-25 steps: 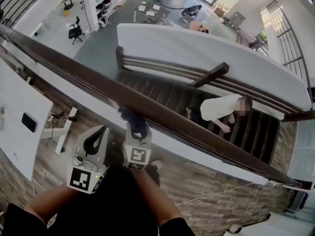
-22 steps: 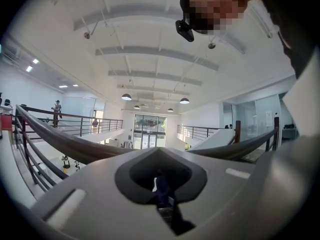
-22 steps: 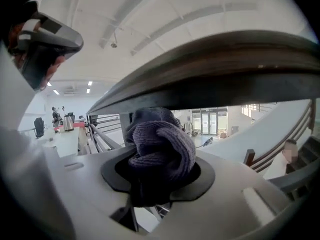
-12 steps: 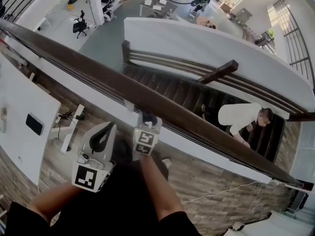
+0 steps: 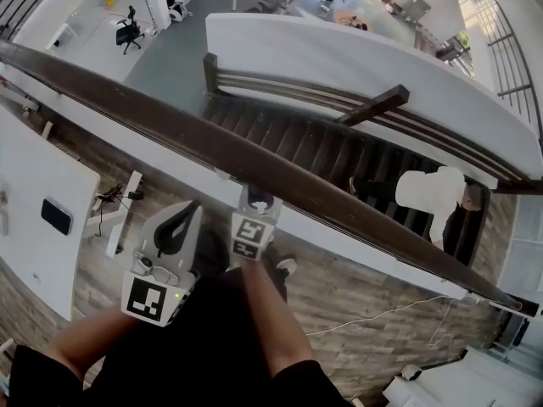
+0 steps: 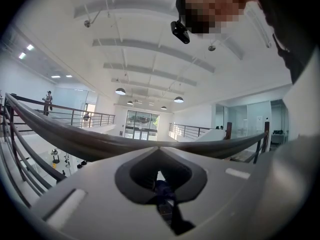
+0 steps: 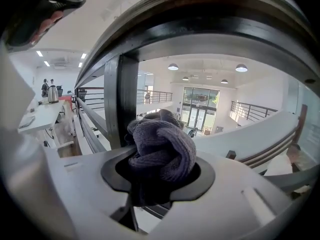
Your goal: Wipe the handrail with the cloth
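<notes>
The dark brown handrail runs from upper left to lower right in the head view. My right gripper is shut on a bunched dark grey-blue knitted cloth, with its tip just at the near edge of the rail. In the right gripper view the handrail arches close overhead, and the cloth sits just under it. My left gripper hangs to the left, below the rail and apart from it. Its jaws look shut with nothing in them; the rail crosses just beyond it.
Beyond the rail the floor drops away to a dark staircase, where a person in a white shirt stands. A black baluster post stands near the cloth. A white table is at the left, a cable lies on the wooden floor.
The right gripper and cloth have come back from on top of the rail to its near edge and shifted slightly right. The person on the stairs has moved right.
</notes>
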`<action>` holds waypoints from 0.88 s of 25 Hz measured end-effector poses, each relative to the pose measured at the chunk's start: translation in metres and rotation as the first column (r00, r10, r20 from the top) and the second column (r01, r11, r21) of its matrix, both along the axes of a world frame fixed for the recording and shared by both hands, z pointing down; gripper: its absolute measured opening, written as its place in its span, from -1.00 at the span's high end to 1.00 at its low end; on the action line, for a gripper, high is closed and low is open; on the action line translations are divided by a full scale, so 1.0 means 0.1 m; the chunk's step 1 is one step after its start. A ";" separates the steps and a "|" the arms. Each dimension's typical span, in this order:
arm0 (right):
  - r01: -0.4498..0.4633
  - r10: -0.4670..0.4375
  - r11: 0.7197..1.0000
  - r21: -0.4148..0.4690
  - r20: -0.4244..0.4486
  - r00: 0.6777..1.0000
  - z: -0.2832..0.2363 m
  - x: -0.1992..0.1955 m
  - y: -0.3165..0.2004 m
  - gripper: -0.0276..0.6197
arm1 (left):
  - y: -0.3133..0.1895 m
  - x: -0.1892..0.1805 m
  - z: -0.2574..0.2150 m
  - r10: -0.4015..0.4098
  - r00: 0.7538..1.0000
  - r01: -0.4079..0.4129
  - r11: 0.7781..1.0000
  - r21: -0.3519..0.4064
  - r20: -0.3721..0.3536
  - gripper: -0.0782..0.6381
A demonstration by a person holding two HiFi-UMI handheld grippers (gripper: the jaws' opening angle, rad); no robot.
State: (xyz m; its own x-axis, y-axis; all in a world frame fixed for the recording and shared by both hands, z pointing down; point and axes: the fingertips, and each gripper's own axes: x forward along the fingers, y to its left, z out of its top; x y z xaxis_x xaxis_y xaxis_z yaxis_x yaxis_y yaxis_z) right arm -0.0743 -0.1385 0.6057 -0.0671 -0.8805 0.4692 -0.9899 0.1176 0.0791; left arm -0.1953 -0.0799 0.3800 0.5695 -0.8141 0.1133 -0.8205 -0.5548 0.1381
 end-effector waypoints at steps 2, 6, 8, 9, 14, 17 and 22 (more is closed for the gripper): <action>-0.014 0.014 1.000 -0.003 0.000 1.000 0.00 0.06 0.01 0.43 | 0.00 0.02 -0.01 -0.001 1.000 0.001 1.000 -0.009 -0.012 0.78; -0.023 0.023 1.000 -0.019 -0.004 1.000 0.02 0.14 0.07 0.43 | 0.04 0.03 -0.02 -0.003 1.000 0.003 1.000 -0.021 -0.017 0.78; -0.029 0.029 0.999 -0.020 -0.001 1.000 0.03 0.20 0.10 0.43 | 0.06 0.06 -0.03 -0.007 1.000 0.007 1.000 -0.020 -0.017 0.78; -0.033 0.033 0.999 -0.021 0.002 0.999 0.04 0.23 0.11 0.43 | 0.08 0.06 -0.03 -0.009 1.000 0.009 1.000 -0.018 -0.016 0.78; -0.047 0.047 0.999 -0.023 0.010 0.999 0.04 0.35 0.15 0.43 | 0.17 0.10 -0.04 -0.005 1.000 0.005 1.000 -0.014 -0.004 0.78; -0.056 0.056 0.998 -0.032 0.017 0.998 0.04 0.43 0.17 0.43 | 0.18 0.13 -0.04 0.001 1.000 -0.001 1.000 0.001 0.012 0.78; -0.069 0.070 0.997 -0.030 0.014 0.997 0.04 0.52 0.20 0.43 | 0.21 0.24 -0.04 0.017 1.000 -0.017 1.000 -0.014 0.005 0.78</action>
State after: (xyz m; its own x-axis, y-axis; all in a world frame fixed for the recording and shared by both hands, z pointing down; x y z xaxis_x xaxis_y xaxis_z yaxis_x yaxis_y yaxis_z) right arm -0.0220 -0.1184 0.6095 -0.0134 -0.8689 0.4949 -0.9968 0.0505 0.0617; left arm -0.1709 -0.0586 0.3759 0.5829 -0.8024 0.1278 -0.8114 -0.5669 0.1421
